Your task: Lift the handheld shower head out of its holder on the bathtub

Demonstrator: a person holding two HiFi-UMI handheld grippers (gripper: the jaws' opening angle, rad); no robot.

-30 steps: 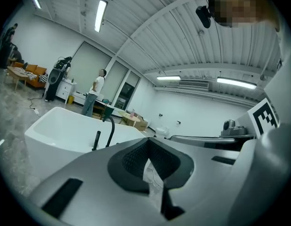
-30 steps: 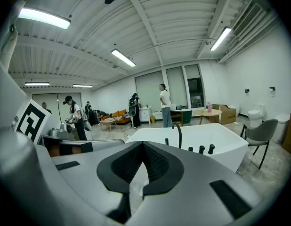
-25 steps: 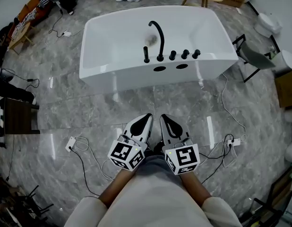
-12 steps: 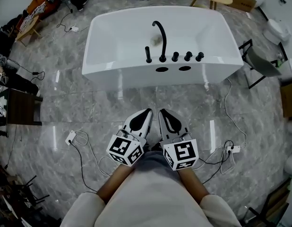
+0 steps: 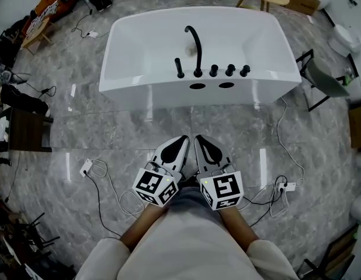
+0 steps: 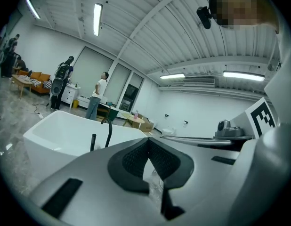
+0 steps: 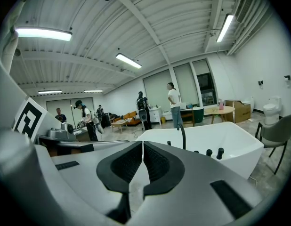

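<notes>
The grey marble floor [image 5: 110, 133] fills most of the head view. The white bathtub [image 5: 139, 92] stands across its far side with its long side toward the person, well apart from both grippers. That gap reads as an approach not yet finished, since nothing on the tub is within reach.

The left gripper [image 5: 181, 142] and right gripper [image 5: 201, 140] are held low in front of the body, just beside each other, both aimed at the tub. Each gripper's own view shows its 2 jaws pressed together with nothing between the pads. Closed and tucked in looks like a compact carrying posture, as there is nothing to grasp yet.

Thin cables [image 5: 104, 185] loop over the floor on either side of the grippers and could be a trip risk on the way forward.

Along the tub's near rim a row of black fittings stands in line, probably so that all can be worked from 1 side. The tall gooseneck spout [image 5: 195, 45] arches over the basin so water falls inside. To its right sit 3 short knobs [image 5: 229, 70]. At the left end, just beside the spout, the handheld shower head [image 5: 179, 67] stands upright as a slim black wand. It is seated in its holder, which is too small to make out separately. Standing upright, the wand offers its sides to a grip. Judging from that, 1 pair of jaws would have to open, close around it and lift straight up.
</notes>
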